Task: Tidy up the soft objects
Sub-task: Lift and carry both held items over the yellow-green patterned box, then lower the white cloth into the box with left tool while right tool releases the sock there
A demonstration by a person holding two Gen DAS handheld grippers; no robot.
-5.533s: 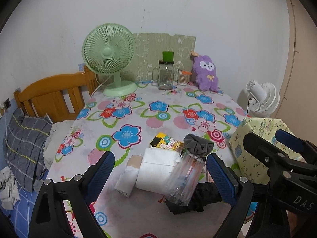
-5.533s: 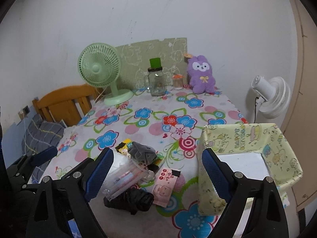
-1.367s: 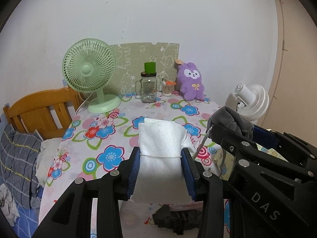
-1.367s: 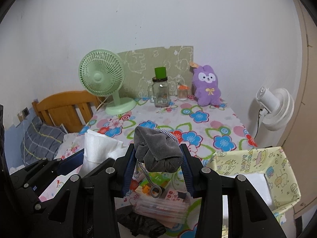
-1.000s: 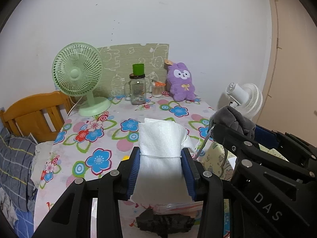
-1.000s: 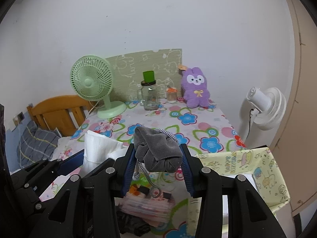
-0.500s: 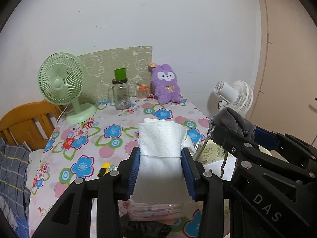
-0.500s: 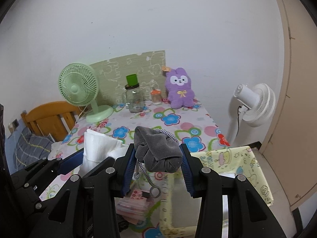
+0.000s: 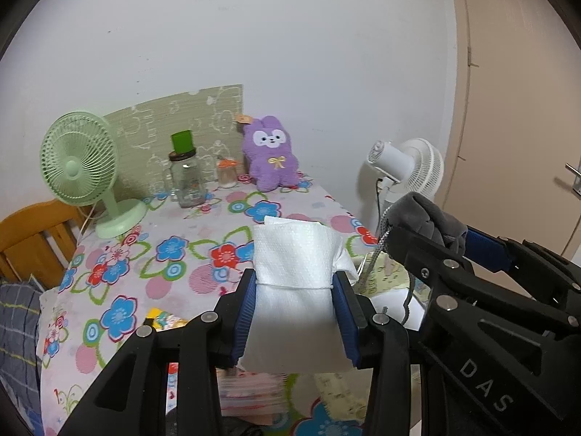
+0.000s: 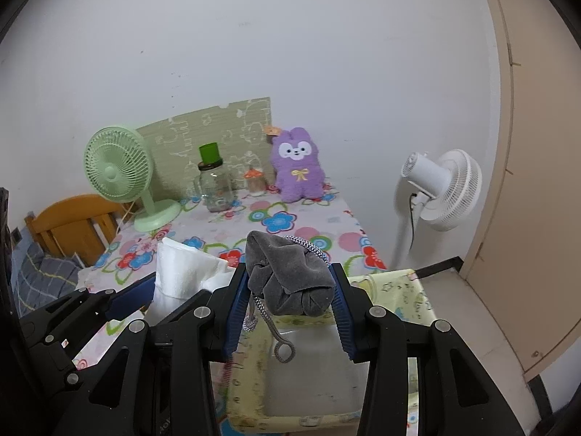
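Observation:
My left gripper [image 9: 295,287] is shut on a white soft tissue pack [image 9: 296,276] and holds it in the air above the flowered table [image 9: 174,254]. My right gripper [image 10: 288,283] is shut on a grey drawstring pouch [image 10: 287,276] whose cord hangs down over the open yellow fabric bin [image 10: 403,290]. The pouch also shows in the left wrist view [image 9: 428,218], to the right of the tissue pack. The tissue pack shows in the right wrist view [image 10: 178,272], to the left.
A purple plush rabbit [image 9: 270,160], a glass jar with green lid [image 9: 185,178], a small jar [image 9: 227,174] and a green fan [image 9: 83,167] stand at the table's back. A white floor fan [image 10: 439,189] stands right. A wooden chair [image 10: 76,229] is left. Flat packets [image 9: 250,388] lie below.
Both grippers, each holding its object, have swung right: the table has slid left in both views and the yellow bin now lies under the right gripper.

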